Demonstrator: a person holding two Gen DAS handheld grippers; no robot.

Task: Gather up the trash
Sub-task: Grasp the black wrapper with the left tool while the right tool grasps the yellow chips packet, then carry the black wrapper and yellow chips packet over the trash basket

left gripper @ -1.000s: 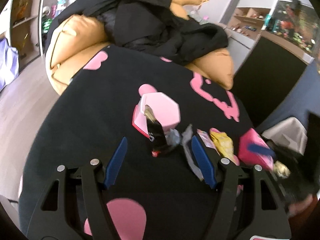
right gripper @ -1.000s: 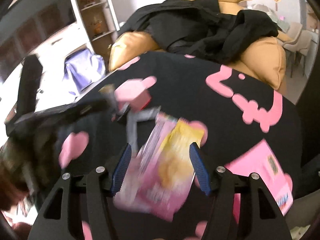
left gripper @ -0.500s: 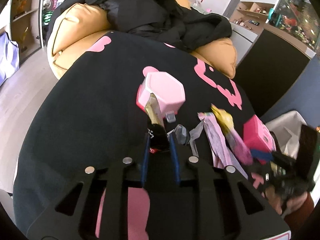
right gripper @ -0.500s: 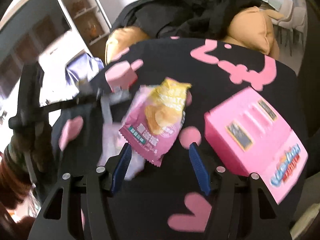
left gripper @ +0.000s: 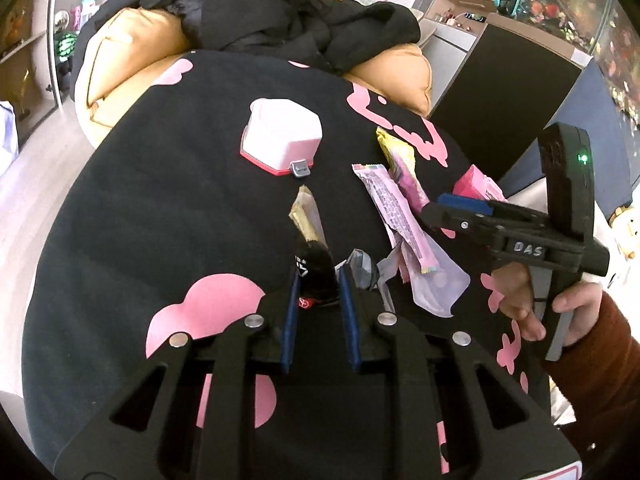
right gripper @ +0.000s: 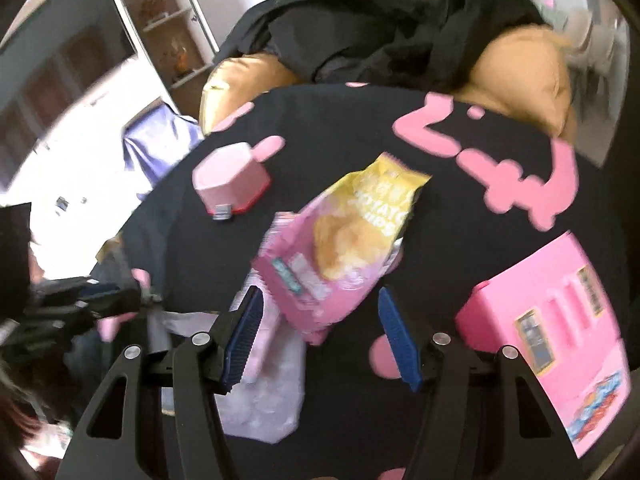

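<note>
My left claw (left gripper: 318, 280) grips the dark wrapper (left gripper: 312, 256) just below the pink box (left gripper: 282, 136). My right claw (right gripper: 320, 320) gapes around the chip bag (right gripper: 340, 248); next, I'd close on it.

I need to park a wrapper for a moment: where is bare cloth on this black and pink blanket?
Free: the blanket left of the pink hexagonal box, up to the tan cushion. Crowded: the wrappers between the left gripper and right gripper.
</note>
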